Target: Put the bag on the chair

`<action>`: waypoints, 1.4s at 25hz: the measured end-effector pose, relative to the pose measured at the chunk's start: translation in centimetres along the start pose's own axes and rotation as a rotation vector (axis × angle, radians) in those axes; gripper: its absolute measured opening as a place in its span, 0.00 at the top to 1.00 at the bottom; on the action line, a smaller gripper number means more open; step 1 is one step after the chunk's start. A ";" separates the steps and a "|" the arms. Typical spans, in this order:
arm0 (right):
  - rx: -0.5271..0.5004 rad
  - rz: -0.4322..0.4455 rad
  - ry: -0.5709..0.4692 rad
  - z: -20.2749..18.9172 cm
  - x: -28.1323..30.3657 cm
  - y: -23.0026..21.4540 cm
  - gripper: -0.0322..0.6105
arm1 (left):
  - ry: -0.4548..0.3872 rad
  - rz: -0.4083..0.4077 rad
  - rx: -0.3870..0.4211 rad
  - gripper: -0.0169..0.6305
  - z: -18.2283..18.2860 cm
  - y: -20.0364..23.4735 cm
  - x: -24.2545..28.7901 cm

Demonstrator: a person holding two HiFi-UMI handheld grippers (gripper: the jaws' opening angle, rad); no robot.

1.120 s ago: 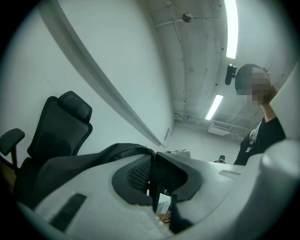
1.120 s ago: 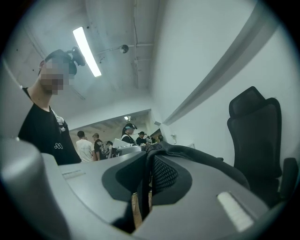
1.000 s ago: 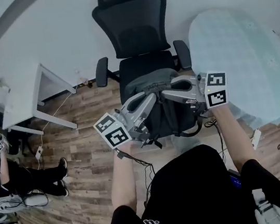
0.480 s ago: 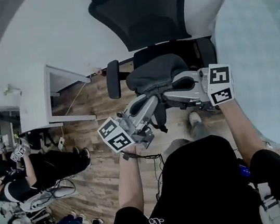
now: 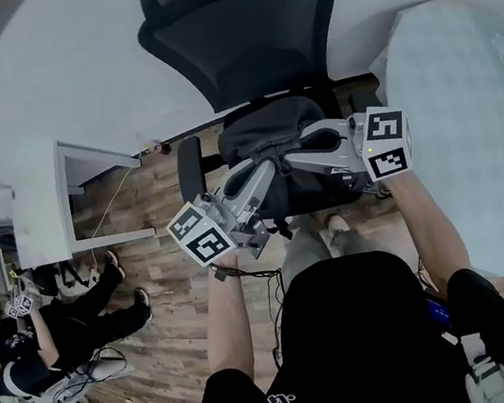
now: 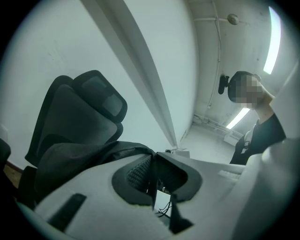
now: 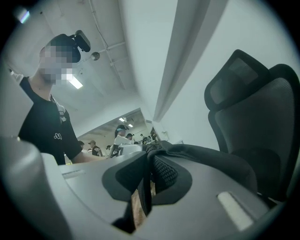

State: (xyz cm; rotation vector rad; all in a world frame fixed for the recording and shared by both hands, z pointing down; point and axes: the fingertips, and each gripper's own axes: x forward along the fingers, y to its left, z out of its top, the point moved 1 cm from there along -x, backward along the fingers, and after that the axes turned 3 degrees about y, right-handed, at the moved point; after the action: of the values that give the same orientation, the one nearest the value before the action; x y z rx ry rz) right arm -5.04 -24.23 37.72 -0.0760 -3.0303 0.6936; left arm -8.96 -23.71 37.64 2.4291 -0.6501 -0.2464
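Dark grey fabric bag stayed pinched by left gripper and right gripper. It moved further over black mesh chair.

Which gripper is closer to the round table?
Right. The right gripper holds the bag near the edge of the round table; the left gripper holds the bag's other side, farther away.

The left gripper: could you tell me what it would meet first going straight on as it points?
The bag that the left gripper pinches in its jaws; beyond it, probably the chair's backrest, though depth is unclear.
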 end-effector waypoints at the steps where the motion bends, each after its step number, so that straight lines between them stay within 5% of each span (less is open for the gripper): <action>1: 0.012 -0.011 0.009 0.0 0.1 -1.4 0.89 | 0.009 -0.003 -0.013 0.92 0.2 1.3 0.5; 17: 0.060 -0.251 0.162 -1.3 1.2 -16.6 0.89 | 0.182 -0.050 -0.123 0.92 1.5 16.1 5.9; 26: 0.186 -0.400 0.200 -3.9 3.0 -27.4 0.88 | 0.237 0.074 -0.226 0.92 1.0 26.9 8.5; 31: 0.280 -0.469 0.084 -4.9 1.8 -30.0 0.88 | 0.209 0.089 -0.299 0.92 -0.4 29.3 10.0; 35: 0.349 -0.574 0.046 -6.4 1.4 -31.5 0.87 | 0.266 0.195 -0.302 0.89 -2.6 31.2 10.6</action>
State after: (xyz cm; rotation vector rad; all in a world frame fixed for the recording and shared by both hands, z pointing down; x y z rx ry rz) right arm -7.44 -49.74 57.18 0.7345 -2.6188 1.0980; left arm -11.27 -49.45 58.24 2.0470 -0.6706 0.0554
